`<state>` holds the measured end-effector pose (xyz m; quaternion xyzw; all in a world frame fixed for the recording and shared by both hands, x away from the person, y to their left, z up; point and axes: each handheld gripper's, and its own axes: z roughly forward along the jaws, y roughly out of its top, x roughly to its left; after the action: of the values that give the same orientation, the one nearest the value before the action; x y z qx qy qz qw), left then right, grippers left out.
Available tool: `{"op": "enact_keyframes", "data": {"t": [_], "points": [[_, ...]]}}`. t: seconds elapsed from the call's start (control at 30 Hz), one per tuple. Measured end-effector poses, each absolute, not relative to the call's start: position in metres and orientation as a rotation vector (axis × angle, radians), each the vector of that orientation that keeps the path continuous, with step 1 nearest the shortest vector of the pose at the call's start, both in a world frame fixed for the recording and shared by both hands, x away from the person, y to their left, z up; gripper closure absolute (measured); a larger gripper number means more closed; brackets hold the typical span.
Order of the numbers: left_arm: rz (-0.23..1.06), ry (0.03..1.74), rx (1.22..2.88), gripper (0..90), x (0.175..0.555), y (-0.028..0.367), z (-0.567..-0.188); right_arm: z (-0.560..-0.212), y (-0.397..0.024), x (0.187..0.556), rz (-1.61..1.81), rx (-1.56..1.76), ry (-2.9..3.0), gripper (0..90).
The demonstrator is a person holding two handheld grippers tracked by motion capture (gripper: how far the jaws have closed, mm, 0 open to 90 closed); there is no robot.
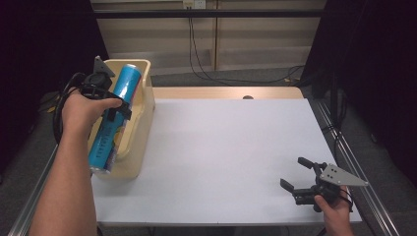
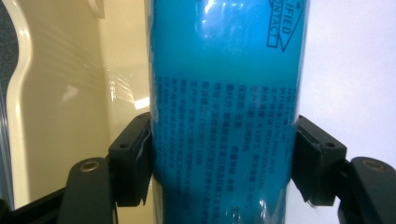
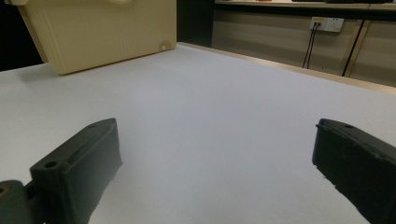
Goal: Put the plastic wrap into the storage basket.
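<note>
Blue tube, long and glossy, tilted, lower end down near the table's left edge, upper end leaning back over the cream bin. Left gripper pinches it about midway; in the left gripper view both black pads press flat against the tube's sides. Whether the tube's lower end rests inside the bin or hangs just above it cannot be told: the person's left hand and forearm cover that side. Fine print on the tube too small and blurred to read; a boxed label at top right is cut off by the frame edge.

Right gripper sits low at the near right of the white table, well apart from the bin. Jaws spread wide, nothing between them; the right gripper view shows bare tabletop in the gap and the bin far off, its top cropped. Right hand partly cut off by the bottom edge.
</note>
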<state>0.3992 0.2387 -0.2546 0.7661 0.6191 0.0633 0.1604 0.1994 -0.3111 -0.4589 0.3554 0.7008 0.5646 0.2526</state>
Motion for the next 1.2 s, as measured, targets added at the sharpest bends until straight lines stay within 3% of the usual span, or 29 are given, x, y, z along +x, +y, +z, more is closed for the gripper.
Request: {"op": "enact_keyframes", "data": {"t": [1.2], "points": [[0.175, 1.837, 2.173, 31.9, 0.399, 0.253, -0.269, -0.459, -0.310, 0.199, 1.533, 0.963, 1.912, 1.0]]}}
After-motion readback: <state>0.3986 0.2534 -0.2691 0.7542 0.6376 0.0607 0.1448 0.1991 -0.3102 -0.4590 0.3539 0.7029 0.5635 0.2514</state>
